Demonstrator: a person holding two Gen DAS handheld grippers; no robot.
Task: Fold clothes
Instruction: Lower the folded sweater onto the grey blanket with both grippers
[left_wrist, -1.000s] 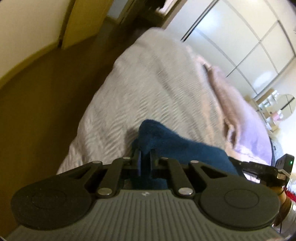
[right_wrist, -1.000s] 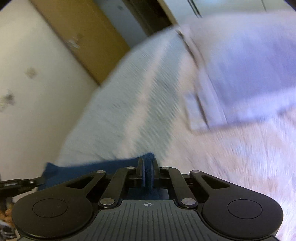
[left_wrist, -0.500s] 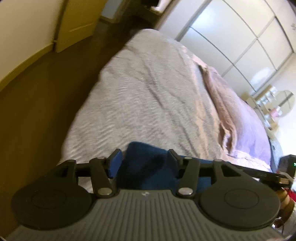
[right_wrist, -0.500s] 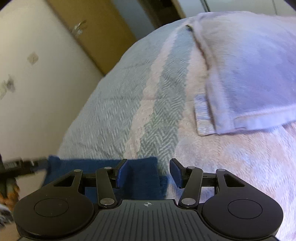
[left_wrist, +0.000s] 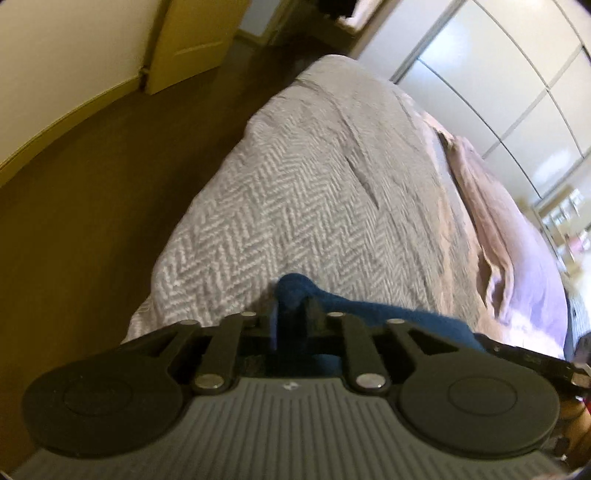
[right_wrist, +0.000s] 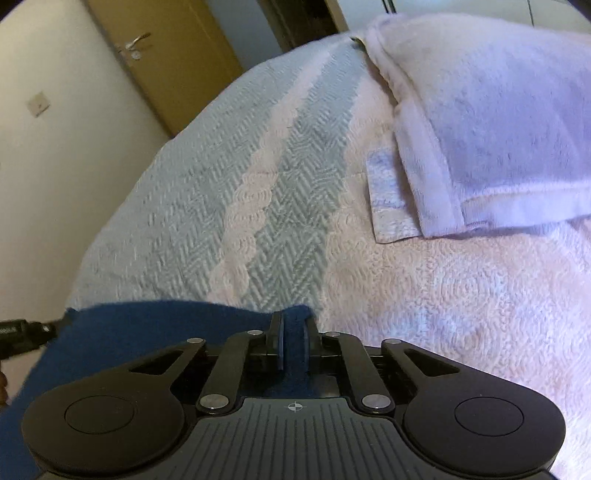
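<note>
Left gripper (left_wrist: 291, 317) pinches a bunched fold of blue cloth (left_wrist: 388, 317), jaws opening slightly with the fabric between them, pads touching it; right gripper (right_wrist: 293, 332) pinches another edge of the same cloth (right_wrist: 147, 332), jaws closing on it, narrow gap filled with fabric

Cloth spans between the two grippers, running right from the left one and left from the right one, just over the near edge of the bed (left_wrist: 314, 192)

Ahead of the right gripper: herringbone bedspread (right_wrist: 229, 192), grey-blue stripes with a pale braided band; ahead and to the right, a folded white towel (right_wrist: 498, 122) lying on the bedspread, a small patterned cloth (right_wrist: 388, 199) poking out under its near-left corner

Ahead-left of the left gripper: brown floor (left_wrist: 92, 206) and a door (left_wrist: 192, 40); ahead-right, wardrobe panels (left_wrist: 491, 85)

Door with handle (right_wrist: 166, 59) far ahead-left of the right gripper, wall (right_wrist: 55, 155) to its left

Tip of the other gripper shows at the edge of each view, blurred
</note>
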